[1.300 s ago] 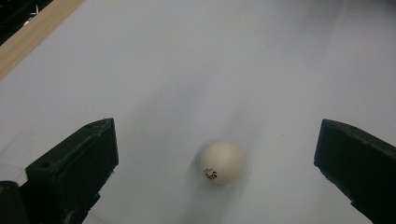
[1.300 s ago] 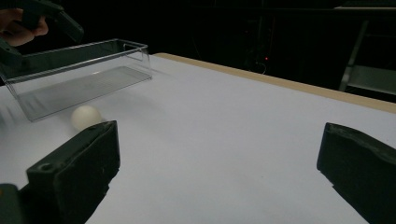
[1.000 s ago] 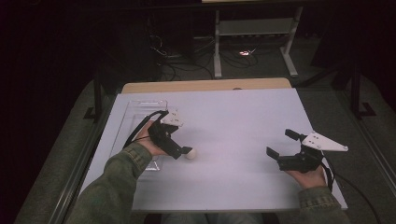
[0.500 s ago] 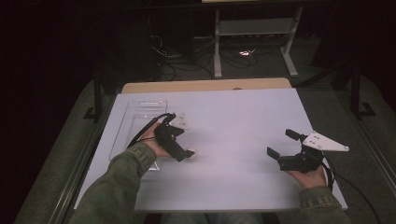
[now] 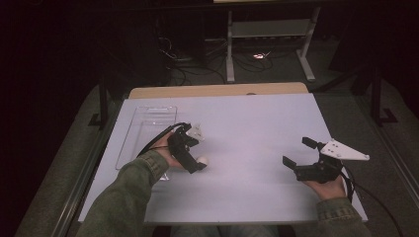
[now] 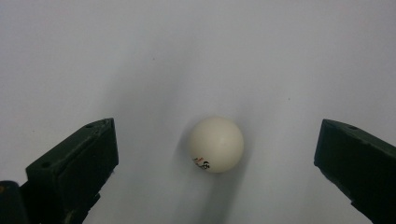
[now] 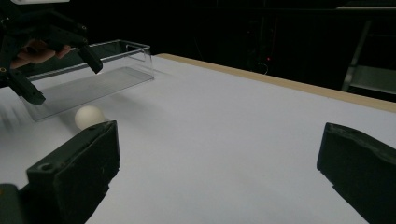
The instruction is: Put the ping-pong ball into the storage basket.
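Landmark: ball (image 6: 216, 144). Left gripper view: the ball lies on the white table (image 6: 233, 46) between the wide-spread jaws, touching neither; small print shows on its lower face. Right gripper view: the ball sits beyond that gripper's left jaw, with the left gripper (image 7: 60, 74) raised above it and a clear tray (image 7: 100, 77) just behind. High view: the left gripper hangs over the ball; the right gripper (image 5: 299, 153), jaws wide and holding nothing, rests well apart from it.
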The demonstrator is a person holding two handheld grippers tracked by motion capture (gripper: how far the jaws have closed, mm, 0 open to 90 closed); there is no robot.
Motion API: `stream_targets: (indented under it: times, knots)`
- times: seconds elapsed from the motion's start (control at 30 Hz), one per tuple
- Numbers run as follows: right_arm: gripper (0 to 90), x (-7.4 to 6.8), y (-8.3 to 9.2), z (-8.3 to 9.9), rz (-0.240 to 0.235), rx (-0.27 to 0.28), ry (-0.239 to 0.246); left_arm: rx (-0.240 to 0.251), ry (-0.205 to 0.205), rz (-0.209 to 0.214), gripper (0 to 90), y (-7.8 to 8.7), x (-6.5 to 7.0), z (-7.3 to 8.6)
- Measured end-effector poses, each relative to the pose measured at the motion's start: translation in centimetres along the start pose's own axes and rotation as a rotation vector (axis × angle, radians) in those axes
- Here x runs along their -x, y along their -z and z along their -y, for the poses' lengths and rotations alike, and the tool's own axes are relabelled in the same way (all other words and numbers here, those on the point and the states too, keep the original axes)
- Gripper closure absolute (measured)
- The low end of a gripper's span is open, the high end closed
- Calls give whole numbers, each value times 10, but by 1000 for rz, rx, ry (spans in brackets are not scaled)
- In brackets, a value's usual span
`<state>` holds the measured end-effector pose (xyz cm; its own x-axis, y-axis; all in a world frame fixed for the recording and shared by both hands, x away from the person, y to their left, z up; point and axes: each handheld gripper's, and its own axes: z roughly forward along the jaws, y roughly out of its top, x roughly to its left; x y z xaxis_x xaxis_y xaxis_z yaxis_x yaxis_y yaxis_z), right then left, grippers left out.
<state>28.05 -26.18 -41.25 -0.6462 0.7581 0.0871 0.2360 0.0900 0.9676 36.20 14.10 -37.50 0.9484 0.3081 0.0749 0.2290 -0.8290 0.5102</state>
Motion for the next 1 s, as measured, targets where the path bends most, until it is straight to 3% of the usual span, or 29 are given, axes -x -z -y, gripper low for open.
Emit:
stream_targets:
  times: [0.6,1.0]
  knots:
    - [0,0,1,0,-2,-11,0,-104,-37,25,21,-18,5,-1]
    - [0,1,2,0,-7,-10,-3,-126,-65,18,96,-23,6,-4]
